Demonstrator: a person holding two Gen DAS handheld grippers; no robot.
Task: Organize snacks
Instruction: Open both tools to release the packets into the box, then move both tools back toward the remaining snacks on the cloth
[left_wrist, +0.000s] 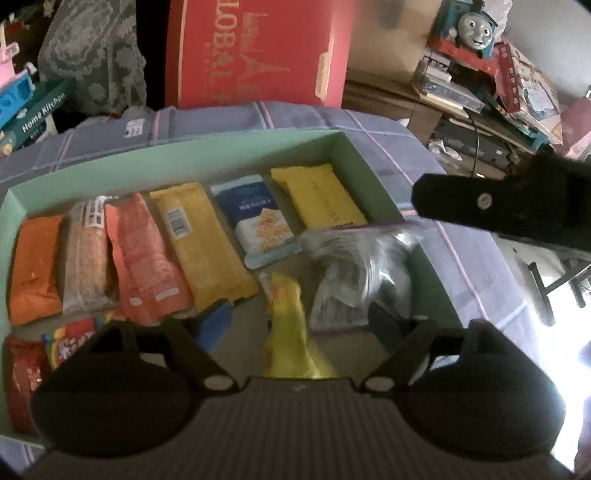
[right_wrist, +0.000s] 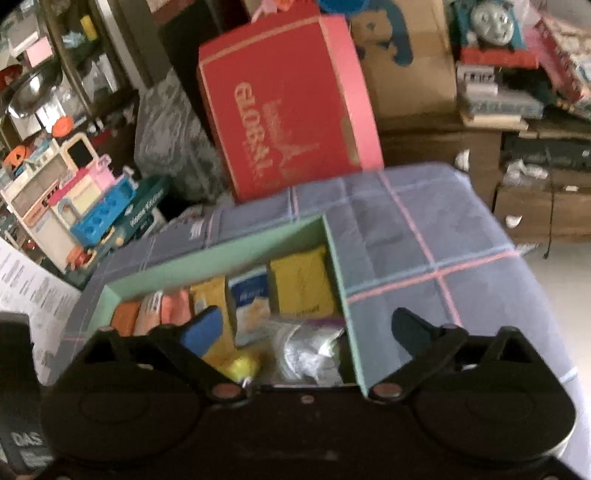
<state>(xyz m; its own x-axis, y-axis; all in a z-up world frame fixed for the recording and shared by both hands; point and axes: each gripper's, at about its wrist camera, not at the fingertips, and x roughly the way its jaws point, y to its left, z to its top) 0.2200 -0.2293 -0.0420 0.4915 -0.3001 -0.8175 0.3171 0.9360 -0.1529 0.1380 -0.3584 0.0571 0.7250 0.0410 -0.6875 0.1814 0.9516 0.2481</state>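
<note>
From my left wrist view, my left gripper (left_wrist: 291, 325) hangs with jaws wide and nothing pinched, over the near side of the green box (left_wrist: 236, 147) on the checked cloth (left_wrist: 369, 125). Along the box's far wall a row of snacks lies flat, from the orange packet (left_wrist: 35, 266) in the far left corner to the yellow packet (left_wrist: 317, 195) in the far right. Loose by the near right wall sit a yellow wrapper (left_wrist: 291, 325) between my fingers, untouched, and a clear crinkled bag (left_wrist: 362, 273). From my right wrist view, my right gripper (right_wrist: 306, 332) is also spread wide and empty, one finger inside the box, the other outside its right wall, above the clear bag. I judge the step to be tidying the loose pieces; next calls for closing on one wrapper squarely
</note>
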